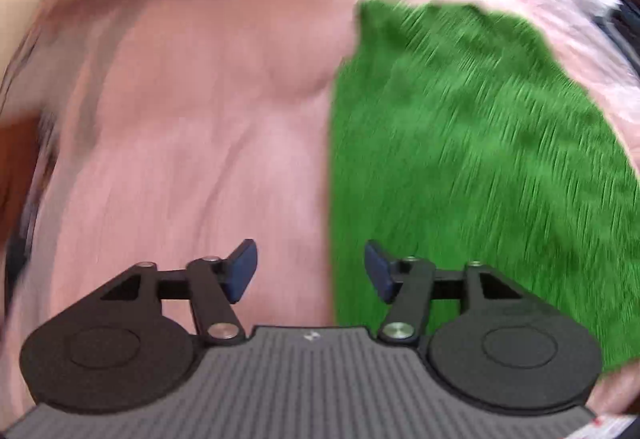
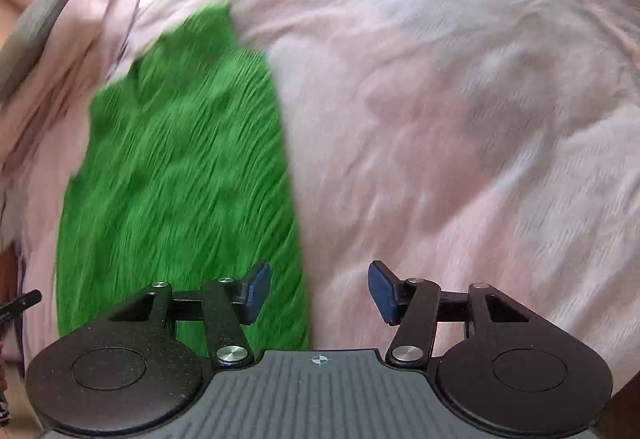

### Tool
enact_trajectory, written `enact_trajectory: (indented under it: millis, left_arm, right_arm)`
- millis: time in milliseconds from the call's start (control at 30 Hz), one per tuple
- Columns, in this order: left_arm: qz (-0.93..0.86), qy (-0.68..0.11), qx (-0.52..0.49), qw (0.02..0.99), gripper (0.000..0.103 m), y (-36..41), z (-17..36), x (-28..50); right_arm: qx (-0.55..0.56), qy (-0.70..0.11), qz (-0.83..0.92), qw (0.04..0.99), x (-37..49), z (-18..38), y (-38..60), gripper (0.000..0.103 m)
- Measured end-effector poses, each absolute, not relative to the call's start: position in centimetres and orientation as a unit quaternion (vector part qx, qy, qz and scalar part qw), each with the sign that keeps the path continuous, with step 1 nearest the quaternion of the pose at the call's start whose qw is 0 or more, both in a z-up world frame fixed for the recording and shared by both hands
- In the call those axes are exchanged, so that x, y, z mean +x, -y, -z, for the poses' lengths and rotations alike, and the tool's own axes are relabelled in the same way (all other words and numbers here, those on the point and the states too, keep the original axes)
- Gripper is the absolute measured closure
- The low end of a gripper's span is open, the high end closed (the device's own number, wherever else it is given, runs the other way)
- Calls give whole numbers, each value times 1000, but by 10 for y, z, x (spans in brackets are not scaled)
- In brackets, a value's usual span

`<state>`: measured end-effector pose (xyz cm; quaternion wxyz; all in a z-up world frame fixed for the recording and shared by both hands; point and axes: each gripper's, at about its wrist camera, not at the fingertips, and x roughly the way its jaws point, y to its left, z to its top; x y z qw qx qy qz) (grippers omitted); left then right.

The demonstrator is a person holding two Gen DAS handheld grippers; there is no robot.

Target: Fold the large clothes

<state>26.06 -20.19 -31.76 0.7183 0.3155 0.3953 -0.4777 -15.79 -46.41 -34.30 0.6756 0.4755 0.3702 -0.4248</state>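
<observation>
Left tongs (image 1: 311, 271): spread, empty, above green garment (image 1: 460, 159) edge on pink bedsheet (image 1: 180, 119). Right tongs (image 2: 319, 291): spread, empty, likewise.

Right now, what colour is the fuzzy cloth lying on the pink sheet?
Bright green cloth, seen best in the right wrist view.

The left gripper (image 1: 311, 271) has matte black linkage arms with silver pivot screws, dark blue pads (image 1: 242, 267) at the tips, and two round black discs flanking a grey ribbed housing with a small white mark at its front edge. The right gripper (image 2: 319, 291) is built alike: black arms, silver screws, blue pads (image 2: 256, 291), grey ribbed housing bearing a white crosshair mark.
</observation>
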Motion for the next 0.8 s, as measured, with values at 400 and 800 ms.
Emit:
enact_trajectory:
  millis: [400,800]
  left_arm:
    - [520,-318,455,649,103,361,385,261]
    - [516,-429,287,683,59,314,354,354]
  right_arm:
    - [457,-376,469,655,-132,368,503,52]
    - [414,-382,445,696,-78,379,545,51]
